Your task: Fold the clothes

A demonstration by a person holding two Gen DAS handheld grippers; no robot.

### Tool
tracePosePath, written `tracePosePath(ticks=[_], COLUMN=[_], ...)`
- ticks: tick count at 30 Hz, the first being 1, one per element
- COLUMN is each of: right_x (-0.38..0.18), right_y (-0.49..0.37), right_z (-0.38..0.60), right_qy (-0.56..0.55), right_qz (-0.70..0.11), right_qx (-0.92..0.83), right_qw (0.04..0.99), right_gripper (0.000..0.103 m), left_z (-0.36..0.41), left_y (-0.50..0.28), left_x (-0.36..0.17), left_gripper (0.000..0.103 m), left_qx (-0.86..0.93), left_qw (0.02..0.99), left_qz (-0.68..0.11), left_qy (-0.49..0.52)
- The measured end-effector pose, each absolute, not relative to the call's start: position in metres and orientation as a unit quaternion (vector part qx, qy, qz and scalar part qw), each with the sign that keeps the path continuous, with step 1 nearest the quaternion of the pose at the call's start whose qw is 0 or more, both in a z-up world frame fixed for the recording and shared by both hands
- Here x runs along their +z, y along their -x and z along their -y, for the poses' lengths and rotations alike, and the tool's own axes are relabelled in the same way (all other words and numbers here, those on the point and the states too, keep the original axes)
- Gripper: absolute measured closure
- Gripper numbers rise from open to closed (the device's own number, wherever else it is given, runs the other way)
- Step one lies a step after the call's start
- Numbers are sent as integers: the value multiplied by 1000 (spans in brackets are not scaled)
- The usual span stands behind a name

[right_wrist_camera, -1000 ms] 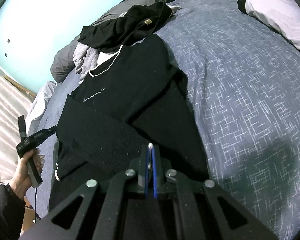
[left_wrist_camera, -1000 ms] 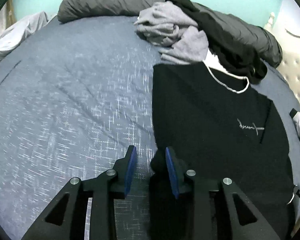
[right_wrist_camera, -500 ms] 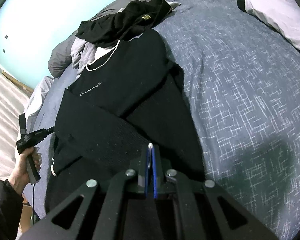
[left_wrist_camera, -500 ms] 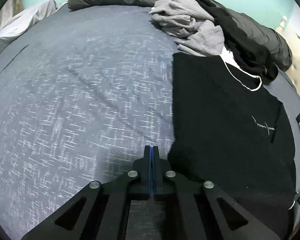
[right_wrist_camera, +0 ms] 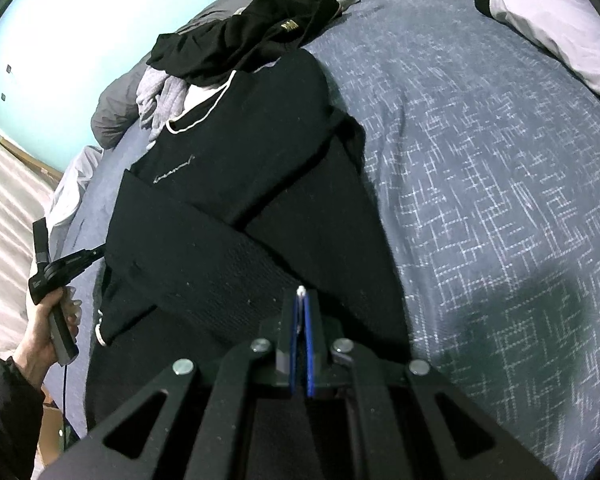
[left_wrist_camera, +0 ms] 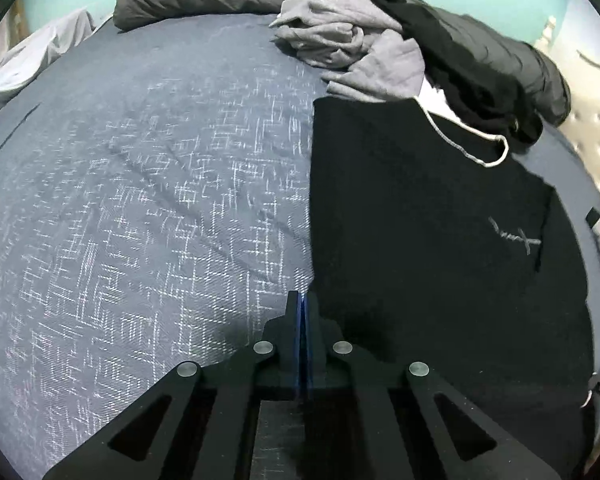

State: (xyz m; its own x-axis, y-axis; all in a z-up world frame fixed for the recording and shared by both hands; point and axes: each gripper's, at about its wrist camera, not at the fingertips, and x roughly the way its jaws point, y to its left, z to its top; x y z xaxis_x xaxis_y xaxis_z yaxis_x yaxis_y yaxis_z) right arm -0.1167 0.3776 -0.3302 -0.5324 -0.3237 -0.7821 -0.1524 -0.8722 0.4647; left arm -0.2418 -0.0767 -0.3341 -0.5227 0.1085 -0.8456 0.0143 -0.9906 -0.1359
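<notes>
Pinching together, the left gripper (left_wrist_camera: 302,300) has its fingers closed at the sweater's near left edge; whether cloth is caught, I cannot tell. Right gripper (right_wrist_camera: 300,296) fingers are clamped on a white-trimmed bit of the black sweater (right_wrist_camera: 252,184), spread flat on the blue bed (right_wrist_camera: 480,160). Beyond the collar, grey clothes (left_wrist_camera: 348,36) are heaped.

We see dim, cool indoor light; the black sweater (left_wrist_camera: 420,240) swallows detail. A soft shadow darkens the bedspread (right_wrist_camera: 540,300) at lower right. Fisheye bending curves the edges, with dark vignetted corners.
</notes>
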Motion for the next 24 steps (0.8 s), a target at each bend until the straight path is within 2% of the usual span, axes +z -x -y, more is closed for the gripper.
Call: tracePosePath(ticks=[9, 10, 12, 15, 16, 17, 18, 19, 21, 24], right_x=[-329, -327, -322, -314, -311, -308, -305, -304, -303, -304], right_y=[113, 110, 106, 97, 93, 88, 82, 76, 64, 44], right_z=[-397, -400, -406, -407, -407, -405, -403, -402, -399, -398], right_qy=[-477, -474, -468, -473, -474, -479, -487, -496, -514, -545], right_qz=[268, 273, 280, 285, 282, 275, 265, 257, 243, 223], right_qx=[-837, -837, -838, -833, -834, -833, -832, -829, -822, -807], right_qw=[7, 3, -4, 3, 3, 7, 13, 18, 29, 44], right_gripper=[100, 100, 99, 98, 94, 82, 74, 62, 61, 60], left_z=[92, 93, 95, 93, 93, 92, 92, 93, 95, 97], left_y=[205, 198, 183, 155, 145, 135, 124, 113, 92, 62], left_x=[-306, -304, -298, -287, -284, -281, -278, -275, -271, -271], left_gripper=[101, 99, 85, 79, 78, 77, 72, 68, 51, 50], left_qx=[868, 865, 857, 852, 850, 848, 846, 845, 842, 834], left_qw=[23, 28, 40, 55, 61, 66, 72, 77, 86, 85], left_qz=[59, 63, 69, 65, 64, 62, 64, 67, 75, 74], left_qy=[492, 498, 509, 517, 520, 522, 524, 524, 527, 540])
